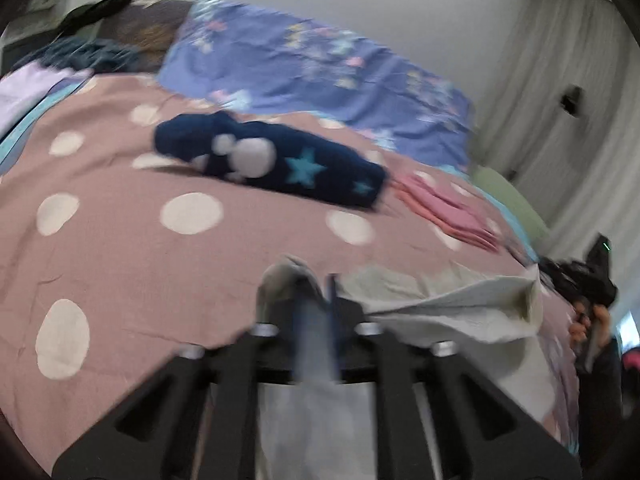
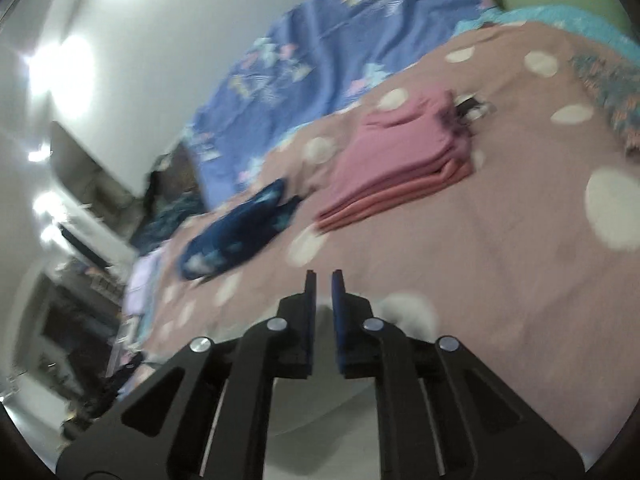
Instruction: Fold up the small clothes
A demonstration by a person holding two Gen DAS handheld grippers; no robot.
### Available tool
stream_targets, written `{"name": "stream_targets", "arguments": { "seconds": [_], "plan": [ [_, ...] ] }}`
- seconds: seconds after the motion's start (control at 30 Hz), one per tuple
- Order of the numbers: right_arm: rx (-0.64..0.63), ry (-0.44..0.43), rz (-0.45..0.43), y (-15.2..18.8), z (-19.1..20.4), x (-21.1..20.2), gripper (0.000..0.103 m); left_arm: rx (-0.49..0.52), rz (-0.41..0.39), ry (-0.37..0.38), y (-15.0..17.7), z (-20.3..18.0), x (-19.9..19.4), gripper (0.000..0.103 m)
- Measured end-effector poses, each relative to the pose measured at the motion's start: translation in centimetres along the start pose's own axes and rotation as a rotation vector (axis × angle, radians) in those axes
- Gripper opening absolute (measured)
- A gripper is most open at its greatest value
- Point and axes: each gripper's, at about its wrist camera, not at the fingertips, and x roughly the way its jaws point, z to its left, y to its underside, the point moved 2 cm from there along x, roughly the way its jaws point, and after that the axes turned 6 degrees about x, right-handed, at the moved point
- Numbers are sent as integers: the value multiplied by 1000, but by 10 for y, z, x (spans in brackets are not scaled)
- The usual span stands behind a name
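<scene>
We saw the left hand-held gripper pinching a pale grey garment, which lay stretched to the right over the bed's dotted mauve cover (both views blurred). The right hand-held gripper had its pads w/ a narrow gap; pale cloth showed low between them, but we couldn't tell if it was gripped. Farther up the bed lay a navy star-print piece, and just beside it a folded pink stack. A blue floral sheet lay behind.
</scene>
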Motion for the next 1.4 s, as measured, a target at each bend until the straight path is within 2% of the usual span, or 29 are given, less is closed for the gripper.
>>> {"name": "stream_targets", "arguments": {
  "seconds": [0.07, 0.13, 0.17, 0.2, 0.3, 0.47, 0.53, 0.57, 0.63, 0.67, 0.7, 0.73, 0.77, 0.8, 0.87, 0.9, 1.0, 1.1, 1.13, 1.17, 1.2, 1.23, 1.27, 1.3, 1.33, 1.37, 1.4],
  "plan": [
    [-27, 0, 14, 1, 1, 3, 42, -16, 13, -34, 0, 5, 6, 46],
    [-108, 21, 23, 8, 3, 4, 44, 35, 27, -19, 7, 2, 9, 53],
    [-157, 53, 33, 12, 3, 7, 44, 51, 40, -27, 10, 2, 11, 61],
    [-183, 73, 42, 15, 2, 11, 44, 61, 59, -38, 13, 3, 15, 61],
    [-229, 107, 109, 23, 0, 32, 44, 57, 143, -58, 21, 12, 35, 61],
    [-377, 146, 136, 27, 21, 52, 44, 75, 195, -85, 26, 21, 53, 61],
    [-479, 159, 179, 35, 32, 61, 50, 99, 201, -88, 28, 20, 57, 61],
    [-528, 172, 197, 40, 35, 64, 55, 108, 201, -87, 28, 19, 58, 58],
    [-650, 233, 207, 51, 41, 73, 55, 120, 206, -75, 26, 17, 61, 48],
    [-692, 263, 200, 55, 42, 77, 39, 126, 208, -74, 25, 16, 64, 44],
    [-707, 289, 188, 55, 41, 79, 10, 135, 209, -75, 24, 14, 66, 37],
    [-691, 313, 180, 50, 37, 82, 7, 146, 209, -69, 24, 12, 69, 33],
    [-637, 288, 171, 41, 33, 80, 5, 148, 206, -57, 24, 10, 70, 21],
    [-565, 261, 136, 28, 27, 75, 5, 146, 201, -44, 25, 7, 70, 15],
    [-304, 161, 116, -4, -5, 69, 9, 164, 185, -58, 27, 3, 68, 15],
    [-211, 152, 120, -11, -19, 70, 7, 166, 181, -60, 27, 3, 68, 15],
    [-126, 186, 117, -16, -42, 68, 7, 149, 163, -45, 27, 5, 62, 14],
    [-108, 109, 128, -10, -44, 58, 7, 126, 146, -24, 25, 9, 57, 14],
    [-125, 75, 128, -8, -40, 55, 10, 114, 146, -11, 24, 11, 57, 13],
    [-141, 59, 131, -8, -36, 54, 32, 111, 149, -9, 23, 11, 59, 14],
    [-158, 47, 137, -7, -29, 54, 65, 109, 154, -9, 22, 11, 61, 14],
    [-172, 46, 134, -7, -24, 54, 69, 104, 157, -7, 22, 12, 62, 14],
    [-200, 56, 136, -6, -14, 60, 61, 101, 155, -8, 22, 11, 63, 13],
    [-219, 69, 150, -5, -10, 64, 31, 101, 150, -8, 21, 11, 62, 7],
    [-245, 111, 180, -4, -6, 72, 11, 101, 142, 0, 21, 9, 60, 6],
    [-253, 136, 202, -2, -4, 77, 3, 104, 122, 0, 19, 6, 53, 6],
    [-257, 139, 199, 0, -1, 78, 3, 116, 91, 2, 16, 2, 42, 5]
  ]
}}
